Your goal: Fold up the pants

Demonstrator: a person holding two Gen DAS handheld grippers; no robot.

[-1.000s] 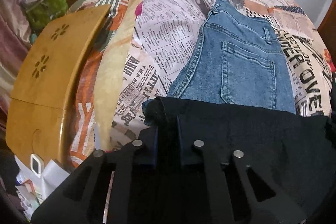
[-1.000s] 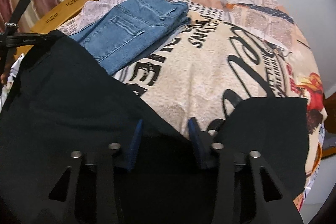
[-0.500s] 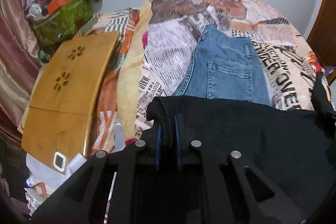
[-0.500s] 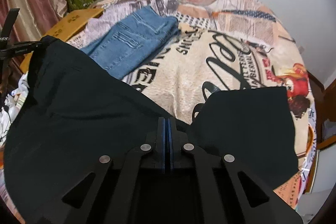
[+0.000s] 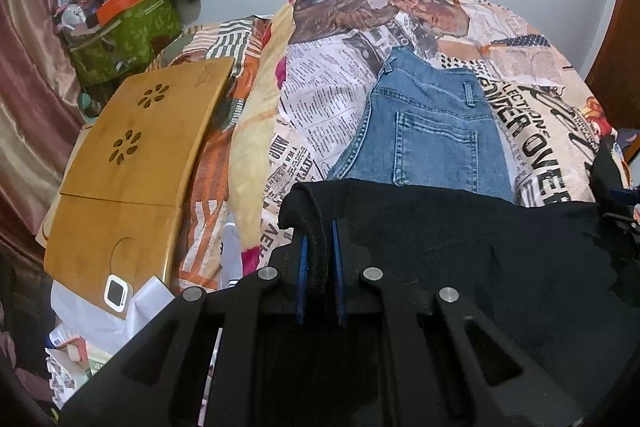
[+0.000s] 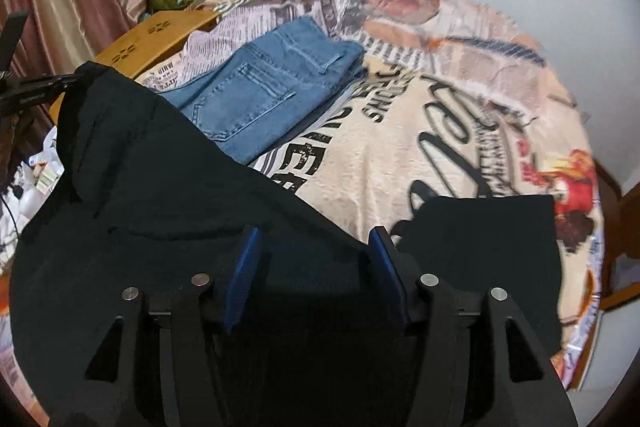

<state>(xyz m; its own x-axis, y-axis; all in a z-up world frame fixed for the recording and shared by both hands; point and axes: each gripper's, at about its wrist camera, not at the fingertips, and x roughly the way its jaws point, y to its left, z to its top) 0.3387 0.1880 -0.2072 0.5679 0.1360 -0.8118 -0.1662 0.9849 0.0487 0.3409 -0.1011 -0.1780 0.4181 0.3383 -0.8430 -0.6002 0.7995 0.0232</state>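
While left claw (image 5: 319,259) pinches black pants (image 5: 480,247), right claw (image 6: 316,267) has just spread.

A bed spread with a newspaper-print cover (image 5: 320,99) carries the clothes. Folded blue jeans (image 5: 432,131) lie flat on it, toward twelve o'clock from the black pants (image 6: 160,195), which drape over its near edge. At ten o'clock a wooden lap tray (image 5: 132,155) rests, apparently on the bed's side.
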